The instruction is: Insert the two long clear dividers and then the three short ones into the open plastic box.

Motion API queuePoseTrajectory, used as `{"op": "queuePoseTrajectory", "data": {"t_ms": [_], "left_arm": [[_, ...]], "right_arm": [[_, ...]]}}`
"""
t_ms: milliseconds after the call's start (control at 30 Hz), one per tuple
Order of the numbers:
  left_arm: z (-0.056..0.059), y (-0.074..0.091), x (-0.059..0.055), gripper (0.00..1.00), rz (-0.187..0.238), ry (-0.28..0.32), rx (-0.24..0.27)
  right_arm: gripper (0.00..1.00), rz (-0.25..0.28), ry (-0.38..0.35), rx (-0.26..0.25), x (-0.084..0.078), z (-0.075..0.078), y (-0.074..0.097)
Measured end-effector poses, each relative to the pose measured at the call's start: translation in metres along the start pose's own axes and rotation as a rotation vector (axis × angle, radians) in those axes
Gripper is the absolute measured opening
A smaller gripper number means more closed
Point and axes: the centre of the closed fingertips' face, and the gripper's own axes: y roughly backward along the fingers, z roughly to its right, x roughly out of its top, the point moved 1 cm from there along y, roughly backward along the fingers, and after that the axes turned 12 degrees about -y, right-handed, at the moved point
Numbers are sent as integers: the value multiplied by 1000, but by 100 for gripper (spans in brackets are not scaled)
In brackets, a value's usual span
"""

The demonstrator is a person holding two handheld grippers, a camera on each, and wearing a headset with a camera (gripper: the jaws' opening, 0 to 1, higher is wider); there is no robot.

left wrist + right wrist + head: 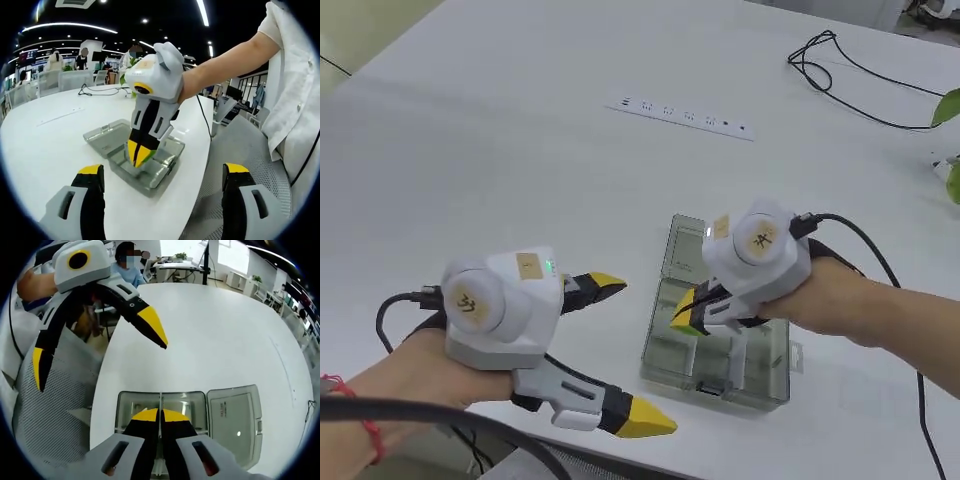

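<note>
Head view: the open plastic box (760,398) is sitting right of centre in the lower half of the frame on the white workbench (520,150), its lid (682,245) lying flat on the upper side. The right gripper (685,312) is pointing steeply down into the tray, jaws pressed together, presumably so a thin part can go straight down into its slots. The left gripper (627,352) is hovering at lower left, jaws spread wide and gripping nothing, near the box's left wall but not touching it; judged to be waiting clear of the work. Partitions are showing faintly inside the tray, count not readable. A power strip (680,112) is lying well apart at top centre. Left gripper view: the right gripper (137,154) is showing side-on at centre with its tips down between the box walls (150,182), a depth that the head view is not giving. Right gripper view: looking along the closed jaws, a thin clear divider (160,399) is running as a fine line from between the tips to the far wall of the box (122,410), at bottom centre. The jaws appear to be pinching its top edge; the other two views are not resolving this strip. The left gripper (96,351) is hanging spread at upper left.
</note>
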Motion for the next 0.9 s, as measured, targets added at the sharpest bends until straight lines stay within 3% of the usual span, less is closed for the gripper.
{"op": "queuePoseTrajectory", "data": {"t_ms": [133, 467, 667, 900], "left_arm": [[0, 0, 0, 100, -5, -2, -1], [3, 1, -4, 100, -23, -5, -3], [4, 2, -2, 100, -24, -4, 1], [3, 4, 0, 100, -25, -6, 5]], "right_arm": [[2, -28, 23, -16, -3, 0, -5], [3, -11, -6, -25, -3, 1, -3], [8, 56, -75, -26, 5, 2, 6], [12, 136, -123, -36, 14, 5, 30]]}}
